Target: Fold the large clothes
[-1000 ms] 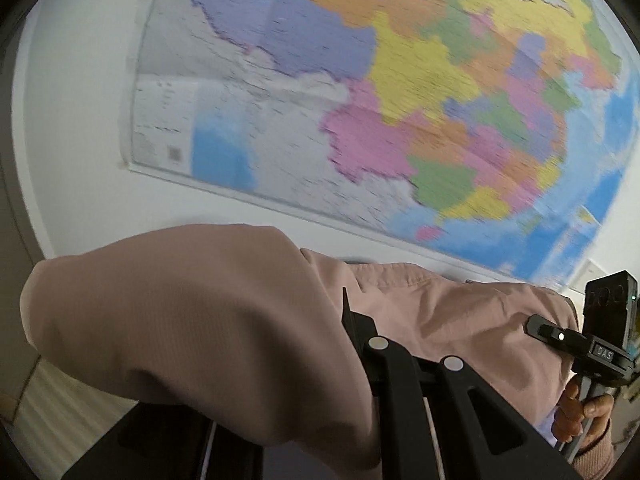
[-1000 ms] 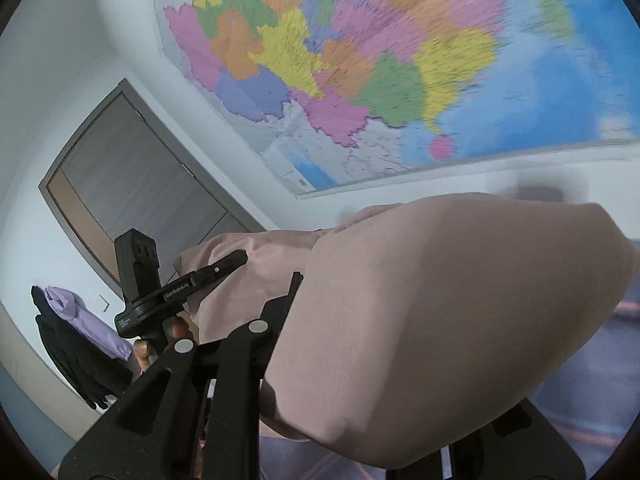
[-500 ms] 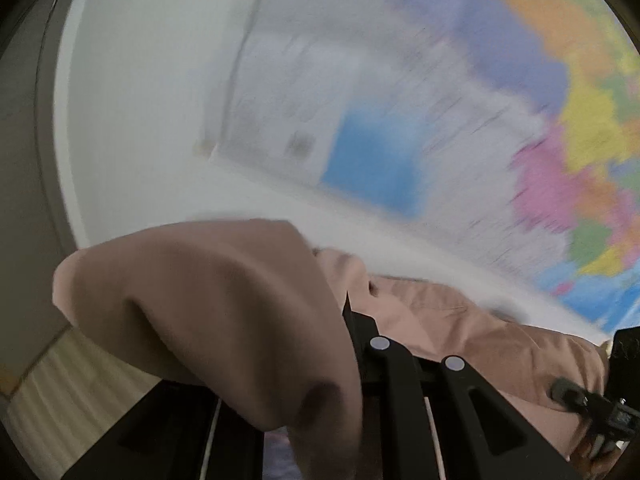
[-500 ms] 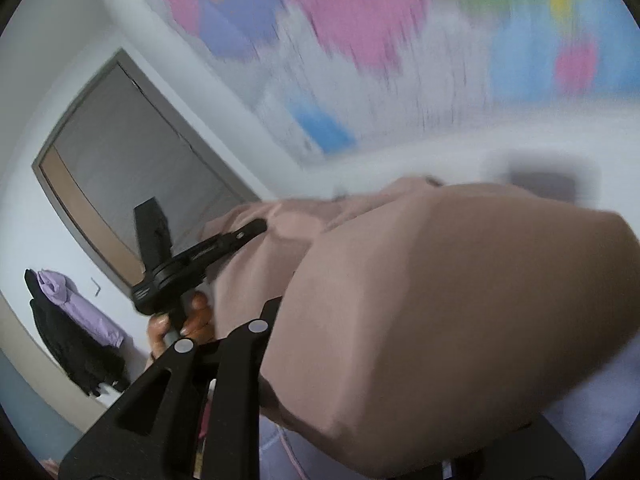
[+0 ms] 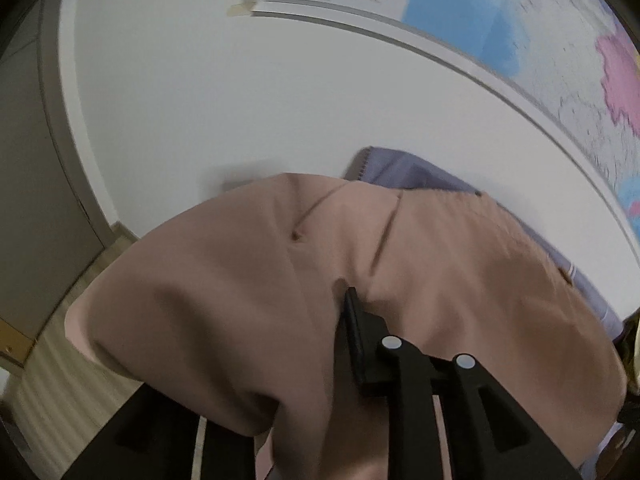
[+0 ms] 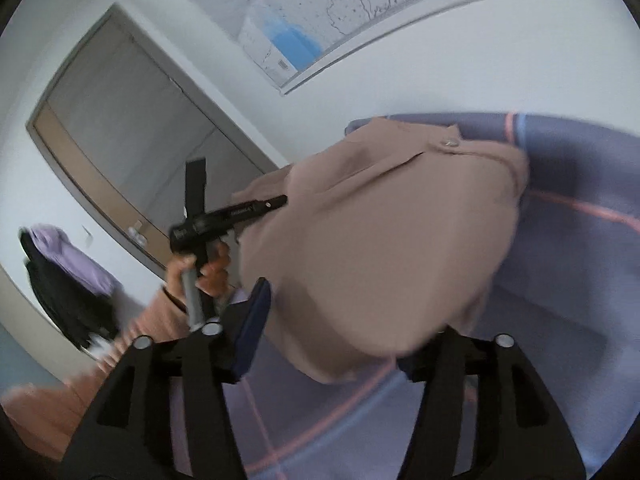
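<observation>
A large dusty-pink garment (image 5: 248, 288) hangs over my left gripper (image 5: 320, 344) and hides its left finger; the right finger (image 5: 354, 332) presses into the cloth, so it is shut on the garment. In the right wrist view the same pink garment (image 6: 380, 248) lies bunched between the wide-apart fingers (image 6: 252, 328) of my right gripper (image 6: 332, 344), which is open. The left gripper (image 6: 240, 214) shows there too, held in a hand at the garment's left edge. A button (image 6: 450, 143) shows on the cloth.
A purple-blue sheet (image 6: 560, 280) with pink lines covers the surface under the garment, also seen in the left wrist view (image 5: 400, 168). A wall map (image 5: 520, 32) hangs behind. A grey door (image 6: 120, 128) and hanging dark and lilac clothes (image 6: 68, 276) are at the left.
Both grippers have tilted down from the wall toward the sheet with the garment. The right gripper's jaws have opened and the cloth now lies loose between them.
</observation>
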`<move>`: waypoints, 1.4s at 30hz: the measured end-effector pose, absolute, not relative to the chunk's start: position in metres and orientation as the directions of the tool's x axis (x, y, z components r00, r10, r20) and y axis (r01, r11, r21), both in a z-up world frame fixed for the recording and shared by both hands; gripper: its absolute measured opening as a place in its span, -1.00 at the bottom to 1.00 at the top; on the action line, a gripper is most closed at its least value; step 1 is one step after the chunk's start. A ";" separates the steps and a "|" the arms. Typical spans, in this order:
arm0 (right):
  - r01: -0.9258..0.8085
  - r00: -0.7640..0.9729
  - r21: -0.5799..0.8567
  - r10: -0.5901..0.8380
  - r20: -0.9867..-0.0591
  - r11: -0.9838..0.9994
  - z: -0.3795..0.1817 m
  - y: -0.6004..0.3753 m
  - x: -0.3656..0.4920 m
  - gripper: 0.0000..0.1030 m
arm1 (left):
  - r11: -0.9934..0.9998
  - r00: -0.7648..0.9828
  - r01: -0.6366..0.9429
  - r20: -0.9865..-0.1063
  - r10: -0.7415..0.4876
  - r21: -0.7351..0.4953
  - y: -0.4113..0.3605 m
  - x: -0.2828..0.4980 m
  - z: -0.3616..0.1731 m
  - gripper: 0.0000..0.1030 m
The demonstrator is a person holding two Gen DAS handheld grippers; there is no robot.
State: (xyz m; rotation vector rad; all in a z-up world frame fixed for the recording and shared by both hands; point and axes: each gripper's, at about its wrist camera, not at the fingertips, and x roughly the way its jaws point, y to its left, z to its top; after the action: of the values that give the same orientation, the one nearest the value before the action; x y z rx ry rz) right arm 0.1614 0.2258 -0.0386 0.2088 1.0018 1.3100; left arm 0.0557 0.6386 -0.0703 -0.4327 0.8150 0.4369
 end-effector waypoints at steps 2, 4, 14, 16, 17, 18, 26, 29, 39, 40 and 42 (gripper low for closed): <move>-0.713 -0.108 0.646 0.868 -0.484 0.272 -0.039 0.225 0.156 0.08 | 0.823 0.604 -0.532 -0.770 0.205 -0.198 0.635 0.057 -0.073 -0.59; -0.760 -0.112 0.605 0.870 -0.480 0.236 -0.028 0.224 0.145 0.08 | 0.821 0.600 -0.535 -0.774 0.203 -0.200 0.635 0.057 -0.072 -0.58; -0.807 -0.139 0.544 0.823 -0.551 0.228 -0.007 0.257 0.164 -0.38 | 0.849 0.475 -0.528 -0.826 0.303 0.008 0.611 0.051 -0.057 -0.31; -0.779 -0.170 0.576 0.801 -0.574 0.247 -0.023 0.258 0.169 -0.64 | 0.859 0.467 -0.510 -0.822 0.325 0.050 0.605 0.048 -0.056 -0.30; -0.760 -0.184 0.599 0.800 -0.570 0.252 -0.031 0.255 0.172 -0.65 | 0.860 0.466 -0.506 -0.818 0.337 0.066 0.603 0.043 -0.053 -0.26; -0.727 -0.206 0.638 0.806 -0.554 0.253 -0.036 0.249 0.176 -0.65 | 0.858 0.461 -0.507 -0.814 0.355 0.087 0.600 0.036 -0.047 -0.23; -0.620 -0.201 0.742 0.863 -0.463 0.254 -0.028 0.238 0.201 -0.65 | 0.960 0.690 -0.274 -0.682 0.242 0.064 0.528 -0.043 0.010 -0.13; -0.607 -0.194 0.750 0.867 -0.459 0.261 -0.024 0.242 0.204 -0.65 | 0.999 0.732 -0.028 -0.681 0.034 0.020 0.467 -0.041 0.008 -0.11; -0.600 -0.174 0.739 0.851 -0.495 0.307 -0.037 0.240 0.205 -0.37 | 0.953 0.664 0.135 -0.738 0.117 0.272 0.380 0.029 -0.058 -0.36; -0.617 -0.167 0.726 0.851 -0.497 0.303 -0.035 0.236 0.203 -0.20 | 0.967 0.664 0.129 -0.743 0.081 0.221 0.387 0.029 -0.053 -0.47; -0.680 -0.129 0.668 0.848 -0.515 0.302 -0.032 0.230 0.198 -0.09 | 0.986 0.666 0.133 -0.746 -0.013 0.102 0.404 0.027 -0.042 -0.82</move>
State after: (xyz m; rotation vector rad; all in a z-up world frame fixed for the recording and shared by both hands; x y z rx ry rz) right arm 0.1980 0.2298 -0.0320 0.2012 1.0720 1.3242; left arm 0.0272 0.4037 -0.0418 0.1527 0.8386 -0.0827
